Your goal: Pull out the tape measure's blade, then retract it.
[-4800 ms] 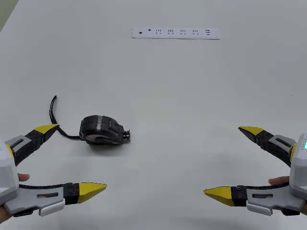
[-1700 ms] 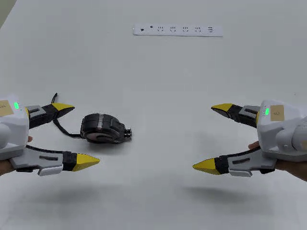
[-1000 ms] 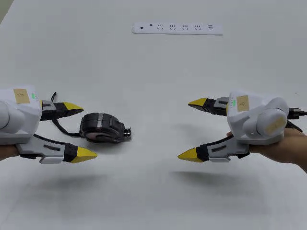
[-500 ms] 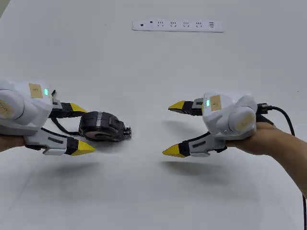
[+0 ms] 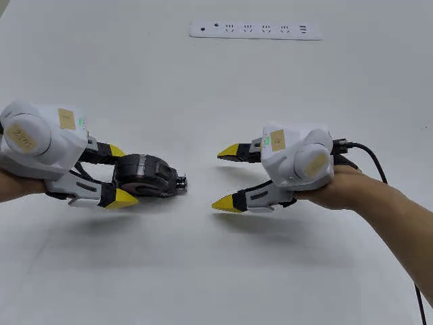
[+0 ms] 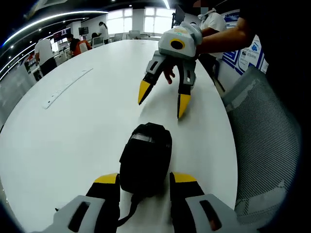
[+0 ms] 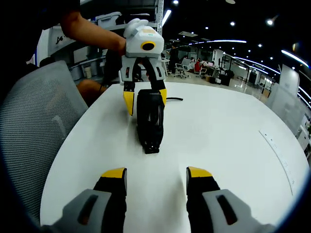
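Observation:
A black tape measure (image 5: 147,176) lies on the white table (image 5: 203,88), its blade hook pointing right. My left gripper (image 5: 120,175) is open with its jaws on either side of the case's rear. In the left gripper view the case (image 6: 146,155) sits between the yellow fingertips (image 6: 107,178), and I cannot tell whether they touch it. My right gripper (image 5: 224,179) is open a short way right of the hook, with nothing between its jaws. In the right gripper view the tape measure (image 7: 149,116) lies ahead of my right gripper (image 7: 156,173), with the left gripper (image 7: 145,99) behind it.
A white power strip (image 5: 256,30) lies at the far edge of the table. A black cable (image 5: 375,169) trails from the right gripper along the person's arm. A grey mesh chair (image 6: 262,145) stands beside the table.
Both grippers have moved inward. The left one has come around the tape measure's rear and its jaws have narrowed a little. The right one has come closer to the hook.

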Action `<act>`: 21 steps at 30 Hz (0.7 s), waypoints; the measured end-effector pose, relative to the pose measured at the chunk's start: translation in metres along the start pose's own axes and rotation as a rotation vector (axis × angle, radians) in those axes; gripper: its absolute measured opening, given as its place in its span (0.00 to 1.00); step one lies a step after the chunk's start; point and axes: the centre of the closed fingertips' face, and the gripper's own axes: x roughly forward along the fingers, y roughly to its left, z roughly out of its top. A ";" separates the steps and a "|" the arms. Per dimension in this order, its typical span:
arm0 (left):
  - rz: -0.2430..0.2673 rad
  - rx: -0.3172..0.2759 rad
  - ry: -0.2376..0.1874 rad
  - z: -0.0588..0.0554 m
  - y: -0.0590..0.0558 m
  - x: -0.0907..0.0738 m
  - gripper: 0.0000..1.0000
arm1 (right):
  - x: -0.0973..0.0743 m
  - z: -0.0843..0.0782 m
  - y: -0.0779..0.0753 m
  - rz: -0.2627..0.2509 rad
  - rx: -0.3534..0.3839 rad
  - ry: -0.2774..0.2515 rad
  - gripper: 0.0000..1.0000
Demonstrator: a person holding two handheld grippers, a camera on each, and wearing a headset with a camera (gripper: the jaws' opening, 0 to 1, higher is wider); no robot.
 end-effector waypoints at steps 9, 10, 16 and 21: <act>-0.014 0.010 0.013 -0.001 0.003 0.001 0.31 | 0.018 0.008 0.000 0.026 0.002 -0.015 0.40; -0.017 0.012 0.014 -0.001 0.003 0.001 0.31 | 0.020 0.009 0.000 0.026 0.003 -0.017 0.39; -0.019 0.013 0.011 -0.001 0.003 0.001 0.30 | 0.030 0.012 0.001 0.037 0.018 -0.025 0.35; -0.012 0.020 0.014 -0.002 0.004 0.001 0.30 | 0.037 0.014 0.002 0.045 0.024 -0.027 0.30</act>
